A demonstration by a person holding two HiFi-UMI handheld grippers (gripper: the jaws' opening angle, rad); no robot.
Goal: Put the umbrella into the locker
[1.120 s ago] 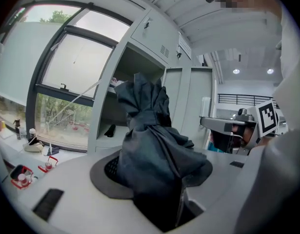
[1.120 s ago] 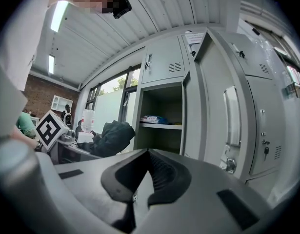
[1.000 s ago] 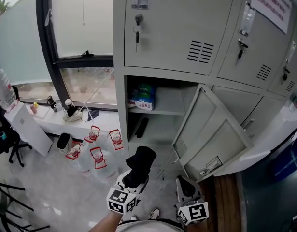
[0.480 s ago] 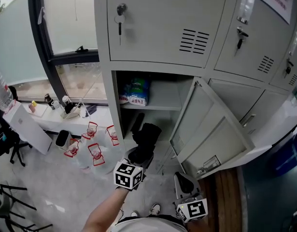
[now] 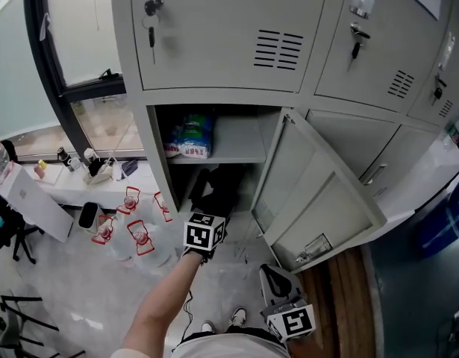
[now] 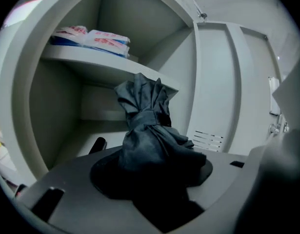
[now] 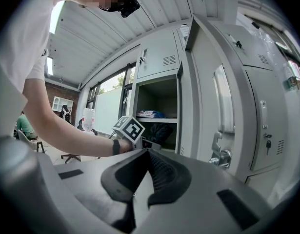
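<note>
The bare left arm (image 5: 160,304) stretches forward, its grey left gripper (image 5: 213,213) clamped on a dark folded fabric umbrella (image 6: 150,135). The grey right gripper (image 5: 274,276) hangs low, jaws together.

There is one umbrella (image 6: 150,135) and two tongs, the left tongs (image 5: 212,209) and the right tongs (image 7: 142,169). One locker (image 5: 240,136) stands open, with one door (image 5: 311,200) swung out. Three keys (image 5: 151,32) hang in three shut doors (image 5: 214,51) above. Four red-labelled jugs (image 5: 139,239) stand on the floor (image 5: 80,289)
</note>
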